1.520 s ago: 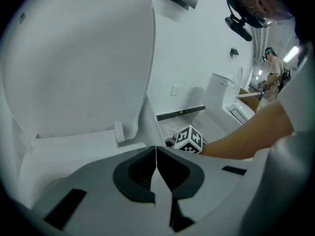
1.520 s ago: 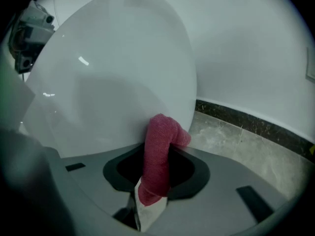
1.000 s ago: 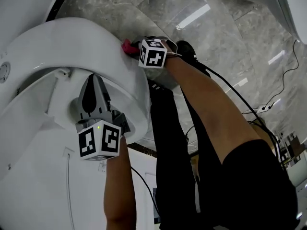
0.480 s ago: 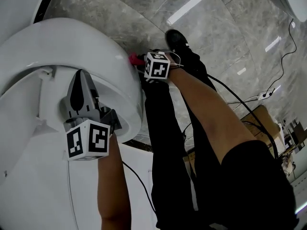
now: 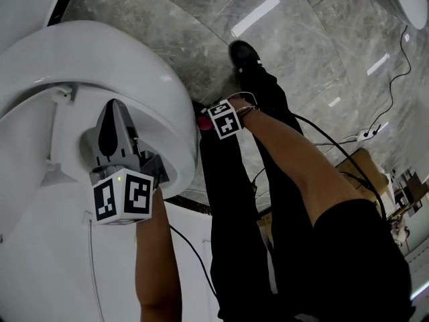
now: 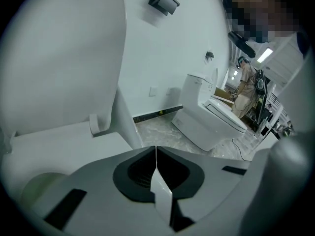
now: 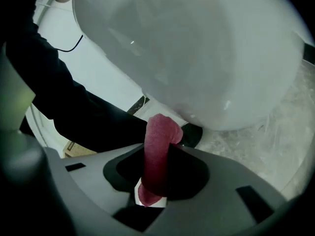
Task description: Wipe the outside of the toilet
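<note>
Right claw (image 7: 158, 149) pinches a pink cloth (image 7: 160, 132), toilet bowl (image 7: 197, 58) curving just above and ahead of its tips; judgement: press the cloth flat to the bowl and follow the curve in overlapping strokes, left claw (image 6: 156, 154) pressed together, empty.

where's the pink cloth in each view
Head view: pink cloth at centre, beside the white toilet's rim.
Left gripper view: not in it.
Right gripper view: lower centre, clamped in the right gripper.
Shared landmark: the white toilet.
</note>
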Available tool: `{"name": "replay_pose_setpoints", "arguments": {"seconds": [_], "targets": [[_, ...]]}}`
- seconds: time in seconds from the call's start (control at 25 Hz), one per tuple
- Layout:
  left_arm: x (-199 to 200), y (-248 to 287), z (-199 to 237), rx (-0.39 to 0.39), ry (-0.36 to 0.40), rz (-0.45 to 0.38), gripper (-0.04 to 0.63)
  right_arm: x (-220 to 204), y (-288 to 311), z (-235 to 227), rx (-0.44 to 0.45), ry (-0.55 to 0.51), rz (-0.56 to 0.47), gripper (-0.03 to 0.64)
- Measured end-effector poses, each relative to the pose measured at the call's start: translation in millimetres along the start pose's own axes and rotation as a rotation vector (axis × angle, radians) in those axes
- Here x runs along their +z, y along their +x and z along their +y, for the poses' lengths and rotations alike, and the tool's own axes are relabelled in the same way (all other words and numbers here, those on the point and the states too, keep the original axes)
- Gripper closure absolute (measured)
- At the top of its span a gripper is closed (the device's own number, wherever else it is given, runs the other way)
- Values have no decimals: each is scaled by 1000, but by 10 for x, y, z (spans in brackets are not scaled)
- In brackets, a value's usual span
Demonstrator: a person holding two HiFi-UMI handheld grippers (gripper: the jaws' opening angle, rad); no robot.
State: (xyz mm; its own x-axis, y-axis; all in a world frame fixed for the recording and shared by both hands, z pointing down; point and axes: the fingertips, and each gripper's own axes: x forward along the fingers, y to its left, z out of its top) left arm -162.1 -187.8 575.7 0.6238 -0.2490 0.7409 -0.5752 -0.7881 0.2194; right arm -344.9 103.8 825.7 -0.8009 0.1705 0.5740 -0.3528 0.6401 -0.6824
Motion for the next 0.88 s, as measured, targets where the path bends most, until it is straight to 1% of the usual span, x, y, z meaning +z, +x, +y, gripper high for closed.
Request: {"name": "replay_pose_setpoints", "arguments": {"seconds": [0.04, 0.12, 0.28, 0.4, 0.52, 0.64, 0.76, 0.88], "targets": [[-5, -9, 16, 2, -2, 1, 575, -34, -90, -66, -12, 20, -7, 489], [-6, -26, 56, 8, -21, 1, 575, -105, -378, -320, -78, 74, -36, 489], [92, -38, 79, 32, -80, -14, 575, -206, -1297, -1100, -285, 94, -68, 489], [183, -27, 44, 41, -91, -18, 575, -37, -2021, -1654, -414, 71, -104, 489], [278, -1, 15, 46, -91, -28, 575, 291, -2539, -2113, -505, 20, -128, 489], [327, 33, -17, 45, -97, -20, 575, 679, -2820, -2461, -549, -20, -155, 488], [368, 54, -11, 57, -106, -9, 575, 1109, -2910, -2726, -559, -68, -196, 488], [349, 85, 14, 71, -106, 7, 575, 1431, -2913, -2984, -577, -79, -228, 488]]}}
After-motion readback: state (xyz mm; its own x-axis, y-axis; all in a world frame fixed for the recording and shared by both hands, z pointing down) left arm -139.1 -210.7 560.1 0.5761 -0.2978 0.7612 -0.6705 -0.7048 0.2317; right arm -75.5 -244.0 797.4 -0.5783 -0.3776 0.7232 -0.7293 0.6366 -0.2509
